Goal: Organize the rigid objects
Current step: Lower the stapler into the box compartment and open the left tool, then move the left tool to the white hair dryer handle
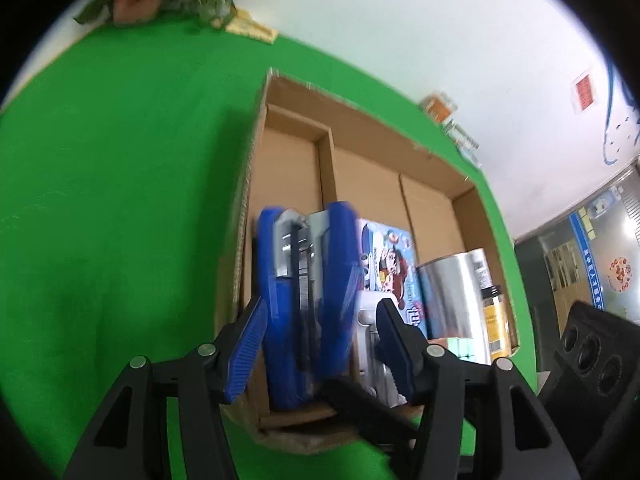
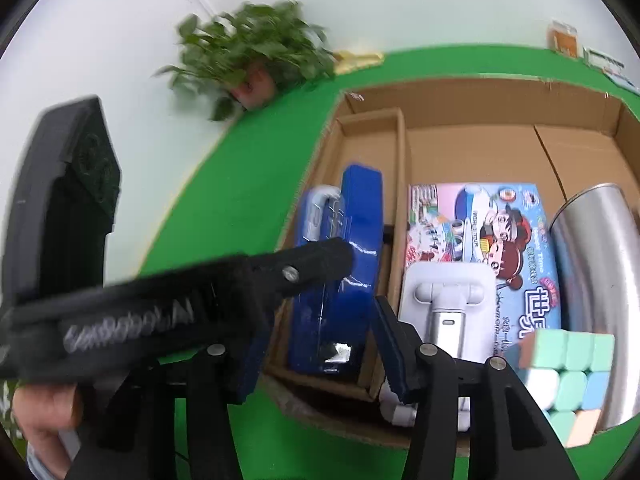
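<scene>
Glossy blue plastic stapler stands in the corrugated cardboard box; left gripper and right gripper, at six o'clock, gape apart, unclamped.

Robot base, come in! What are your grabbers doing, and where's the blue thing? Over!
Left hand-held gripper open, empty. Right hand-held gripper open, empty. Blue stapler in cardboard box, narrow left slot. Nothing blocking.

Plant at table's far edge was motion-blurred, pot barely readable. Left gripper crossed the right view smeared, its lettering unreadable. Cube blurred, partly behind a gripper finger. Stapler's near end hidden behind fingers. Jar mostly hidden behind can; label too small. Box's right wall cut off.
</scene>
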Demonstrator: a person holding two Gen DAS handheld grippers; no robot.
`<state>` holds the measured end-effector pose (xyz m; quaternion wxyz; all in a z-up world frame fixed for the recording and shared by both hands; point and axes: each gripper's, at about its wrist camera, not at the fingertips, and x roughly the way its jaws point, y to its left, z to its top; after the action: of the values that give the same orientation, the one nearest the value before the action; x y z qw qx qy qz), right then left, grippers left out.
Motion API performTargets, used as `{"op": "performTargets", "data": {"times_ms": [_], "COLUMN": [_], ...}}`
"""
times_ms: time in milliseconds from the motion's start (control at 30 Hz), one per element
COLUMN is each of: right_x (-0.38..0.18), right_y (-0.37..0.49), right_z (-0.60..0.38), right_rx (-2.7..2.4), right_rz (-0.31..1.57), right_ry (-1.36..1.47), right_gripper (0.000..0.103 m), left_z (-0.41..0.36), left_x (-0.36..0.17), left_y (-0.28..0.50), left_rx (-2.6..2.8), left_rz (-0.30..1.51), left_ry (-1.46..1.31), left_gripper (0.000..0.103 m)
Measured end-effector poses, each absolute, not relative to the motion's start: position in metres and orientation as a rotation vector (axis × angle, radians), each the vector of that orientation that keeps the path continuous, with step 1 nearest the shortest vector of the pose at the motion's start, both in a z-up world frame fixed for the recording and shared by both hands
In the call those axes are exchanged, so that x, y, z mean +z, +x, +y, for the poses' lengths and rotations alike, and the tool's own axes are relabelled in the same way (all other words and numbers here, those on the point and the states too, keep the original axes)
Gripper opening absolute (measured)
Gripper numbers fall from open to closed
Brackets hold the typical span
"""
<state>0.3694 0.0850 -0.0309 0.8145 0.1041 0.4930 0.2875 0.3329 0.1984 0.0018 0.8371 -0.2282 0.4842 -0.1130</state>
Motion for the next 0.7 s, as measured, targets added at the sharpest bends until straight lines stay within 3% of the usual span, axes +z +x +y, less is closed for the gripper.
{"op": "performTargets", "data": {"times_ms": [100, 167, 200, 233, 333, 700], "right_x": [-0.015, -0.006, -0.002, 0.001, 0.003, 0.014], "right_y": [0.339, 0.312, 0.295, 0.284, 0.253, 0.180], "right_z": [0.055, 0.036, 0.026, 0.019, -0.007, -0.086], "right_rx": [0.594, 0.558, 0.532, 0.519, 0.467, 0.393], "right_rz": [0.941, 0.853, 0.794, 0.762, 0.732, 0.663], "right_ry": [0.206, 0.165, 0.126, 0.101, 0.052, -0.003], "right_gripper": [0.062, 0.095, 0.103, 0.102, 0.102, 0.102], "left_z": [0.201, 0.195, 0.186, 0.180, 0.150, 0.114], "left_x": [0.027, 0.043, 0.051, 0.055, 0.069, 0.050], "left_y": [0.300, 0.273, 0.253, 0.240, 0.195, 0.103], "left_rx": [-0.177, -0.137, -0.116, -0.100, -0.065, 0.047], "left_rz": [0.918, 0.830, 0.774, 0.738, 0.610, 0.652], "left_ry": [-0.419, -0.352, -0.318, -0.296, -0.193, -0.227], "left_gripper": [0.055, 0.061, 0.069, 0.076, 0.084, 0.085]}}
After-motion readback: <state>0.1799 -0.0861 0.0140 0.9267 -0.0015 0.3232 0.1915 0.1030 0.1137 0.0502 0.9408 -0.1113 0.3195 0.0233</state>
